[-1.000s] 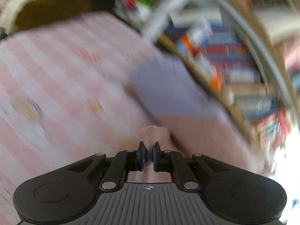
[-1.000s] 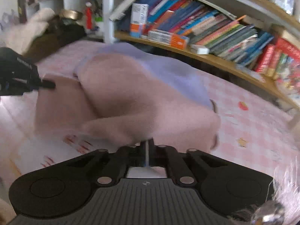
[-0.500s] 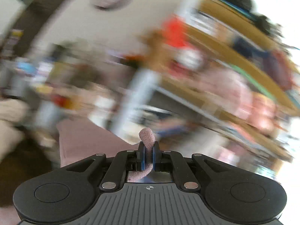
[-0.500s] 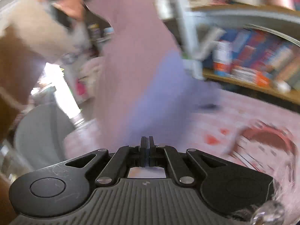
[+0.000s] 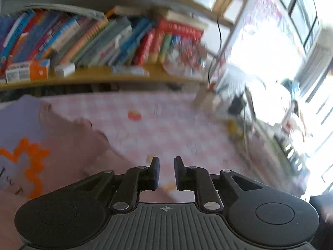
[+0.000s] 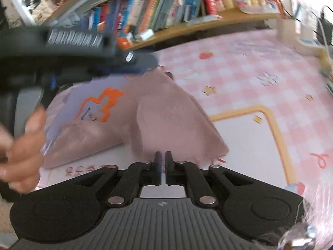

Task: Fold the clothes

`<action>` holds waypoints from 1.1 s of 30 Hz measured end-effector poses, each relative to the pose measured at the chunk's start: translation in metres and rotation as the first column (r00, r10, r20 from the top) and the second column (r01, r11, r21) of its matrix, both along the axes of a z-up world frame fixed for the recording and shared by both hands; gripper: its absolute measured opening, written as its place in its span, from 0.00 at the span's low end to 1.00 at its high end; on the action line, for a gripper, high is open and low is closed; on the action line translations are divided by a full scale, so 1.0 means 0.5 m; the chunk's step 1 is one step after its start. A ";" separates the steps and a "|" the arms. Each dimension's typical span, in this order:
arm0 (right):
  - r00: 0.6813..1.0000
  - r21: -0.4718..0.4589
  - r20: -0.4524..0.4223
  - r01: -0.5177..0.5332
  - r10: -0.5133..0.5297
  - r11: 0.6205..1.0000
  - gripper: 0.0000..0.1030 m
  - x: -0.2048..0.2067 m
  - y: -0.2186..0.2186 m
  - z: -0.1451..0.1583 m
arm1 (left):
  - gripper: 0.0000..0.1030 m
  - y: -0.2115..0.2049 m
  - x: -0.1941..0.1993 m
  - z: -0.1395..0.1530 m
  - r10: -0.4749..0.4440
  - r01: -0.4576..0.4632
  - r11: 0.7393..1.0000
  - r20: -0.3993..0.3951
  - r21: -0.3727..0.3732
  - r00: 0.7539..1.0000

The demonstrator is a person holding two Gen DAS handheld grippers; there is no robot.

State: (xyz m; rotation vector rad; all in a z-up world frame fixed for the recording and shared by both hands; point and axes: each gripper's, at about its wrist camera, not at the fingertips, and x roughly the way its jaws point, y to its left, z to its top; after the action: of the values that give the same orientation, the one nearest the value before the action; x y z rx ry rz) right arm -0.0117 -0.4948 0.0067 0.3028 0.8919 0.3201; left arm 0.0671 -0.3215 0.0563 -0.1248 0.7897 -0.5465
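A pink and lilac garment [image 6: 158, 116] with an orange outline print [image 6: 104, 102] lies crumpled on the pink checked cloth. It also shows in the left wrist view [image 5: 62, 143] at the left. My left gripper [image 5: 165, 171] is open and empty, just right of the garment; it also shows from outside in the right wrist view [image 6: 137, 62], above the garment's far edge. My right gripper [image 6: 163, 167] is nearly closed with a thin gap, empty, at the garment's near edge.
A shelf of books [image 5: 104, 41] runs along the far side of the table. The pink checked tablecloth [image 6: 260, 73] spreads to the right. A bright window [image 5: 270, 62] and clutter stand at the right. A hand [image 6: 22, 145] holds the left tool.
The garment was lifted high and swung, and now lies on the cloth. The left gripper has let go of the pink fabric and opened. The right gripper has parted slightly.
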 end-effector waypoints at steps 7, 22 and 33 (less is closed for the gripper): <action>0.997 0.026 -0.043 -0.063 0.064 0.998 0.37 0.027 0.021 -0.011 | 0.51 0.122 -0.051 -0.010 0.193 -0.200 0.975 0.077 0.098 0.978; 0.982 0.013 -0.088 -0.166 0.166 0.986 0.48 0.055 0.084 -0.021 | 0.56 0.304 -0.166 -0.098 0.478 -0.469 0.803 0.073 0.368 0.875; 0.945 -0.352 -0.021 -0.313 0.327 0.882 0.55 0.030 0.187 -0.055 | 0.71 0.368 -0.155 -0.094 0.510 -0.506 0.753 0.113 0.420 0.853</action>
State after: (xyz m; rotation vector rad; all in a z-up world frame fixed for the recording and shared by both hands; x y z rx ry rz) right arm 0.0033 -0.4013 -0.0209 -0.1876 0.9422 0.4628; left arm -0.0103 -0.1376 0.0095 0.0764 0.8278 0.1635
